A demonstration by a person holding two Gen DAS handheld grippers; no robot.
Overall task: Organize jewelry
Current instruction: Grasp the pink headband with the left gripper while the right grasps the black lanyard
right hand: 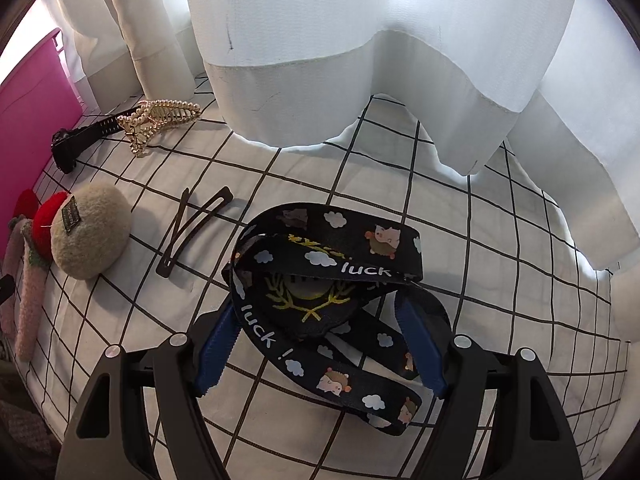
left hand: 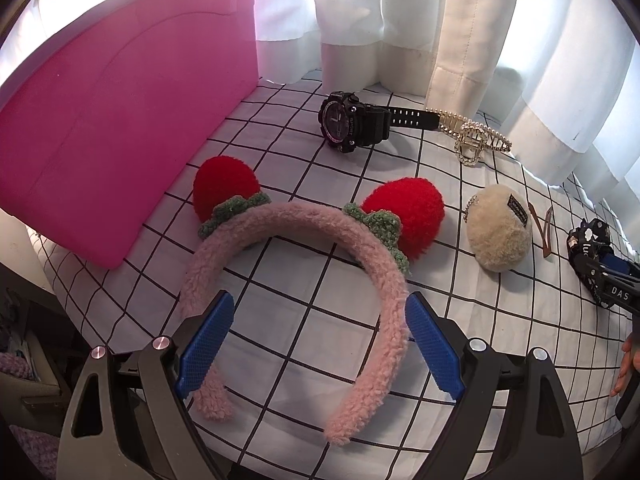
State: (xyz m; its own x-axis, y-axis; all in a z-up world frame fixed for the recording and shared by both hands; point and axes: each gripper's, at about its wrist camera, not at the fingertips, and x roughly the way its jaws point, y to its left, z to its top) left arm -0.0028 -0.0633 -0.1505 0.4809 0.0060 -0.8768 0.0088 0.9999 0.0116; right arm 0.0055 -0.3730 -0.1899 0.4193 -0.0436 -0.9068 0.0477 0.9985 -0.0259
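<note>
A pink fluffy headband (left hand: 372,264) with red strawberry ears lies on the checked cloth (left hand: 312,320). My left gripper (left hand: 320,340) is open, its blue fingers either side of the headband's ends. My right gripper (right hand: 320,340) is open around a black "luck" lanyard (right hand: 320,280) with cloud prints, not closed on it. A black sport watch (left hand: 348,124), a pearl hair claw (left hand: 476,140), a beige fluffy pouch (left hand: 500,228) and brown snap clips (right hand: 192,228) lie on the cloth.
A pink storage box (left hand: 120,120) stands at the left. White curtains (right hand: 360,60) hang along the far edge and drape onto the cloth. The cloth's left edge drops off to dark furniture (left hand: 24,320).
</note>
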